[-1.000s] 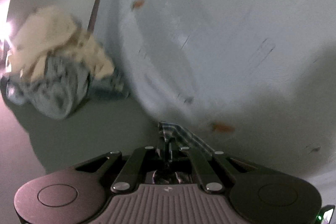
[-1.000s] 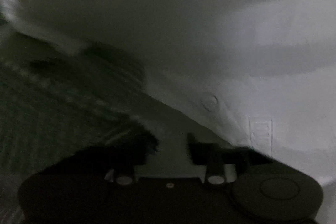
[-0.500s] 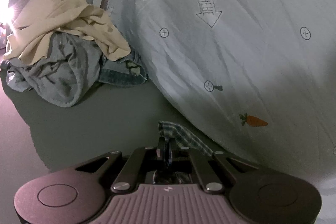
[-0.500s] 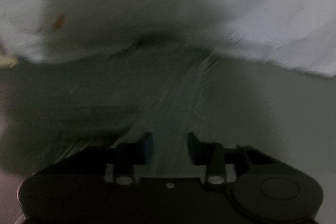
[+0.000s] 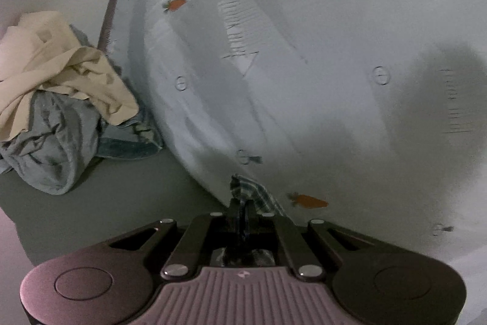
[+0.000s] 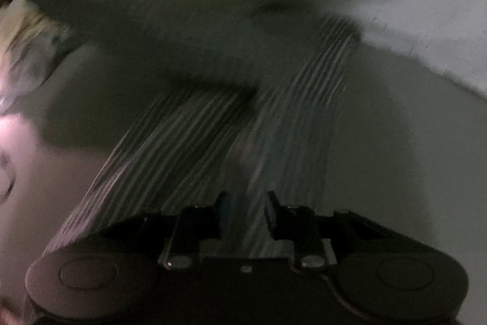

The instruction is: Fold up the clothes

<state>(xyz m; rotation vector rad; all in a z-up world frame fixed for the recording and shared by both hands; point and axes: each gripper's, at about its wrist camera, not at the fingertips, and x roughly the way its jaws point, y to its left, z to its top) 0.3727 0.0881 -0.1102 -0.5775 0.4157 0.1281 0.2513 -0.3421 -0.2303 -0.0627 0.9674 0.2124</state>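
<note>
With my left gripper clamped on a corner of the checked garment at the sheet's edge and my right gripper part-open over its striped cloth, gripping nothing, I judge the next move is seizing a second corner.

sheet: pale blue, orange carrot prints
checked cloth: green and white plaid
top garment: cream
garment beneath: grey-blue
</note>
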